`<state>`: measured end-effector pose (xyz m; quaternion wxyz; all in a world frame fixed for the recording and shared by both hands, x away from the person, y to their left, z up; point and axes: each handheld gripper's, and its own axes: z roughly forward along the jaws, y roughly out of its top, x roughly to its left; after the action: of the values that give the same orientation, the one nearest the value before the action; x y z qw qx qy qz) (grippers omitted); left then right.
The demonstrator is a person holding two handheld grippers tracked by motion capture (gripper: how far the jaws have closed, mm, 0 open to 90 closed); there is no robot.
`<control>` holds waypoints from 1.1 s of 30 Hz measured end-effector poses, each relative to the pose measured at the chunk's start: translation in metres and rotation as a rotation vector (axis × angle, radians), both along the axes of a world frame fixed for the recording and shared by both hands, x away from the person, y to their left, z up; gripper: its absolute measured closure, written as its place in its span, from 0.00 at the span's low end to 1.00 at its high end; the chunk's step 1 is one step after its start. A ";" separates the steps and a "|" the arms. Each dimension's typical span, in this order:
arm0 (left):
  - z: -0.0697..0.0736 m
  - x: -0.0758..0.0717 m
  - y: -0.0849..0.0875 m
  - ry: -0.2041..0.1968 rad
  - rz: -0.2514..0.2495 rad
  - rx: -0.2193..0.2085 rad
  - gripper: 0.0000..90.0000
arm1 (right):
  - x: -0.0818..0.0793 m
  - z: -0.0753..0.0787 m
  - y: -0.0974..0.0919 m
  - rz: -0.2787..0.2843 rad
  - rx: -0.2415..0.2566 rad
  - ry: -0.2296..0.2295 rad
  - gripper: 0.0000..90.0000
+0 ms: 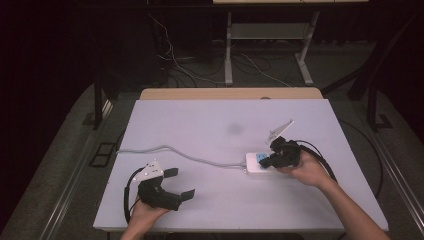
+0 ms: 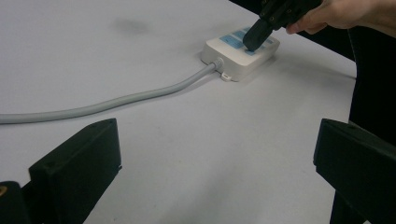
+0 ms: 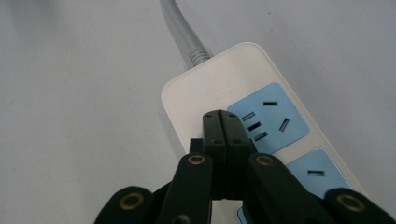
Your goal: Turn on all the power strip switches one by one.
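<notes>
In the right gripper view the right gripper presses closed fingers onto the power strip — left gripper wide open.

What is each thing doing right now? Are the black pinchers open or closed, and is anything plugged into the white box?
Left black two-jaw gripper: open, jaws spread wide, holding nothing, above the table.
Right black two-jaw gripper: shut, jaws pressed together, tips on top of the power strip.
White plastic power strip with blue socket panels: lying flat, nothing plugged into the sockets that show.
Grey round cable: attached to the strip's end, lying loose across the table.
White table: flat.
</notes>
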<state>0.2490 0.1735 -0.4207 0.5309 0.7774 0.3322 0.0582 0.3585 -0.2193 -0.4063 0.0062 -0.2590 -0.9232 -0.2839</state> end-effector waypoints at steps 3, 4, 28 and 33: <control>0.000 0.000 -0.001 0.001 -0.002 0.002 0.00 | 0.000 0.000 0.001 0.007 -0.011 -0.006 1.00; 0.000 0.000 -0.001 0.001 -0.002 0.002 0.00 | 0.000 0.000 0.001 0.008 -0.013 -0.006 1.00; 0.001 0.000 0.003 -0.005 0.005 0.000 0.00 | -0.004 0.002 0.018 0.039 -0.077 -0.042 1.00; 0.002 -0.002 0.001 -0.012 0.000 -0.001 0.00 | -0.005 -0.003 0.010 0.010 -0.022 -0.039 1.00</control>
<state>0.2474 0.1747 -0.4189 0.5336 0.7767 0.3288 0.0626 0.3538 -0.2097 -0.4092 -0.0132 -0.2490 -0.9274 -0.2788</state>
